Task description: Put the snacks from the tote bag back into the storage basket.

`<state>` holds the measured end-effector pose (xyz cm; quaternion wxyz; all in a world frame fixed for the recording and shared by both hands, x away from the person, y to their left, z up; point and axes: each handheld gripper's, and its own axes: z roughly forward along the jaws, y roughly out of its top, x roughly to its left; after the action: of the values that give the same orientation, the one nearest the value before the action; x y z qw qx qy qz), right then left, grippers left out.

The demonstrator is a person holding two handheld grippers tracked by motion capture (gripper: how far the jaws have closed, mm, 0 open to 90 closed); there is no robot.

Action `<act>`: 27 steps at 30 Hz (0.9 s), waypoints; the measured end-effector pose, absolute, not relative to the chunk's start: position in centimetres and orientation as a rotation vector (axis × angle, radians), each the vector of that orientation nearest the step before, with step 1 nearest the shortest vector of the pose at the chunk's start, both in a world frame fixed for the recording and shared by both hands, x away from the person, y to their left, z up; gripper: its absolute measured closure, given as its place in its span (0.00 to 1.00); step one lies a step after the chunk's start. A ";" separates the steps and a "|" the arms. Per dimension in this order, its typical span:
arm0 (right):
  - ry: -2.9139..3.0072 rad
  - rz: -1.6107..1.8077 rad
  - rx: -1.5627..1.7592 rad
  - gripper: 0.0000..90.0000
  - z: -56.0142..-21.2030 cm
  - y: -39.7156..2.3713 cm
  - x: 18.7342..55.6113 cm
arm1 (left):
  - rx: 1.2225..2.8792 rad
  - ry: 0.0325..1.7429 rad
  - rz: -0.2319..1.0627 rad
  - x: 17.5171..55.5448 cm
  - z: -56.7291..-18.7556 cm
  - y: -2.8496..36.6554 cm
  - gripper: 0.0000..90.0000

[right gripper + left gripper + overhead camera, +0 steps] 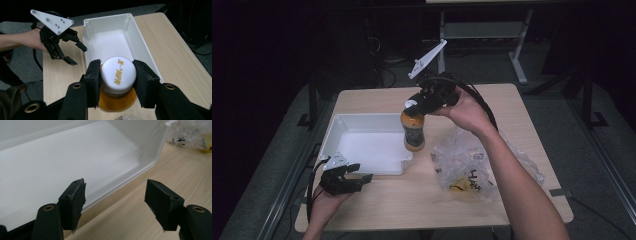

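Observation:
A bottle (414,132) of orange liquid with a white cap (118,72) stands upright at the right edge of the white tray (337,131). My right gripper (413,106) comes from above, shut on the cap, one pad on each side (116,73). Whether the bottle's base rests on anything I cannot tell. My left gripper (358,178) is open and holds nothing, low over the table at the tray's front edge. In its own view the left gripper (117,192) faces the tray's wall (147,147). The right gripper view has the left gripper (78,54) beside the tray (143,47).
A crumpled clear plastic bag (472,165) with something yellow inside lies on the wooden table (412,200) right of the bottle; the bag (192,135) also lies beyond the tray's corner. Nothing lies in the tray. Dark floor and table legs surround the table.

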<state>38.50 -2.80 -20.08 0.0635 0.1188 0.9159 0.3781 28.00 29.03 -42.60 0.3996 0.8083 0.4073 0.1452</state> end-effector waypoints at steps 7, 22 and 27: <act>2.785 1.128 0.352 0.65 -20.4 -1.4 38.9 | 2.041 1.035 0.368 28.0 -42.6 29.0 0.36; 2.818 1.096 0.331 0.65 -21.7 1.0 39.9 | 2.042 1.038 0.366 28.1 -42.7 29.3 0.36; 2.821 1.090 0.323 0.65 -22.1 1.6 40.2 | 2.027 1.053 0.362 28.1 -42.7 29.3 0.36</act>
<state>40.18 1.59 -22.06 0.0502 0.1061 0.9263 0.3579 28.08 29.30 -42.65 0.4027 0.8024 0.4166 0.1431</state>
